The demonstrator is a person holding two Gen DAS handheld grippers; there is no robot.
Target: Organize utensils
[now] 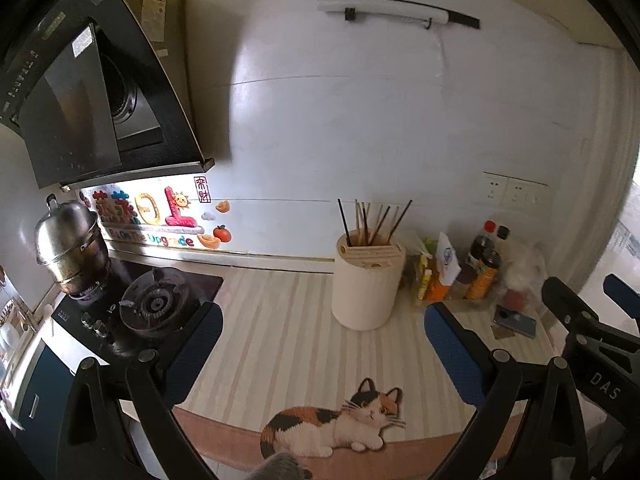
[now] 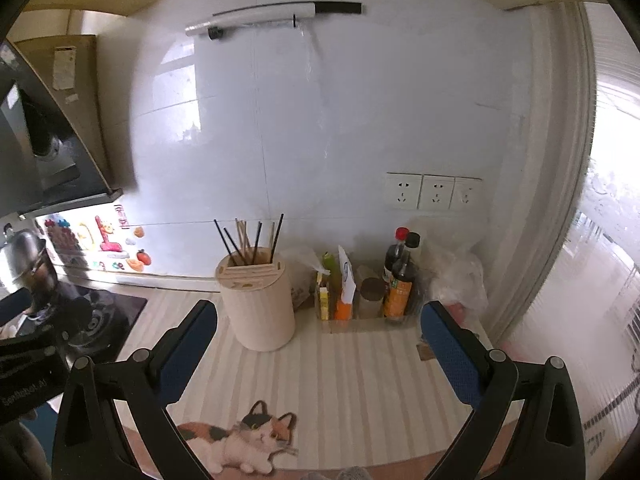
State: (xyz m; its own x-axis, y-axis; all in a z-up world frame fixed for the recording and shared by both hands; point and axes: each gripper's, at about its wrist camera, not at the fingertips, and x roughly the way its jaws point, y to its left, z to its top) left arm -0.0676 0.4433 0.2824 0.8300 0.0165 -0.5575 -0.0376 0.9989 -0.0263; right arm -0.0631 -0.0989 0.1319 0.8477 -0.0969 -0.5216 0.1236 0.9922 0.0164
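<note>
A cream utensil holder (image 1: 366, 286) (image 2: 258, 304) stands upright on the striped cat mat (image 1: 280, 332) (image 2: 352, 380). Several chopsticks (image 1: 370, 222) (image 2: 250, 238), some black and some wooden, stick up out of its slotted top. My left gripper (image 1: 324, 328) hovers over the mat in front of the holder, open, with nothing between its blue pads. My right gripper (image 2: 319, 332) is also open and empty, just to the right of the holder. The right gripper's black body (image 1: 588, 320) shows at the right edge of the left wrist view.
A gas stove (image 1: 156, 304) (image 2: 92, 320) with a steel pot (image 1: 70, 248) sits on the left under a range hood (image 1: 96, 92). Sauce bottles (image 1: 486, 268) (image 2: 400, 276), packets and a plastic bag crowd the back right corner. A phone (image 1: 516, 320) lies beside them. Wall sockets (image 2: 434, 192) are above.
</note>
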